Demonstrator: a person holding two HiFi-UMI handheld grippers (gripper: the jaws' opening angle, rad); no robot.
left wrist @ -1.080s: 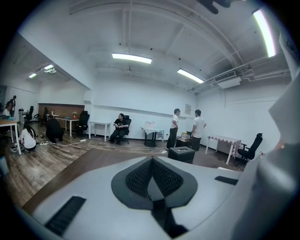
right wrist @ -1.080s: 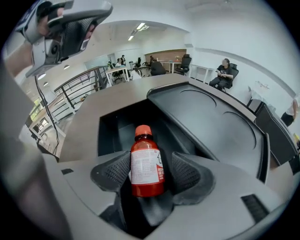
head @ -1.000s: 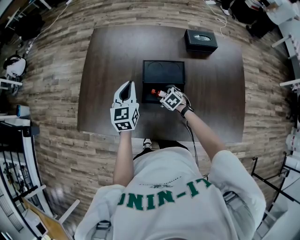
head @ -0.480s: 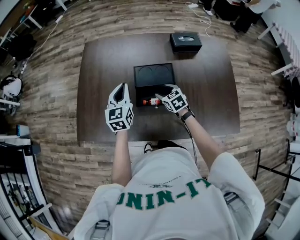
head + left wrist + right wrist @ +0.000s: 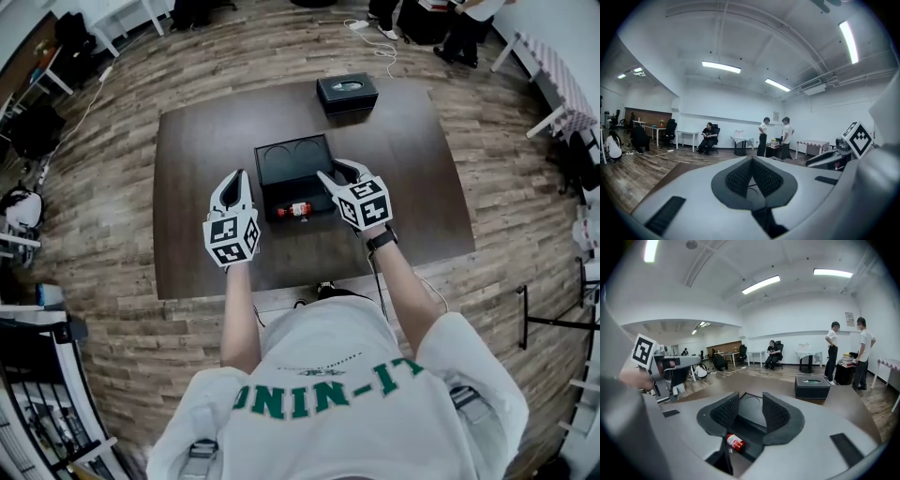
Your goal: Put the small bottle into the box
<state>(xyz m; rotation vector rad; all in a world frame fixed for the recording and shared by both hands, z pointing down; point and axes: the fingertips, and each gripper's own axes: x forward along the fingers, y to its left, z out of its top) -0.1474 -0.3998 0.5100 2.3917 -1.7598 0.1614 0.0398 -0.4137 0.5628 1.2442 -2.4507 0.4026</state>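
Released, small bottle (image 5: 298, 210) lies in box (image 5: 289, 161); right tongs (image 5: 337, 171) closing (empty).

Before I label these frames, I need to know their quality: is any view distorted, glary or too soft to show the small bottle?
Head view: strong fisheye bows the table edges; even light; the small bottle is tiny but clear. Left gripper view: ceiling light strips glare, corners vignetted, no bottle. Right gripper view: dark corners, bottle sharp.

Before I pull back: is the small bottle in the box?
In. The small bottle lies on its side inside the open box.
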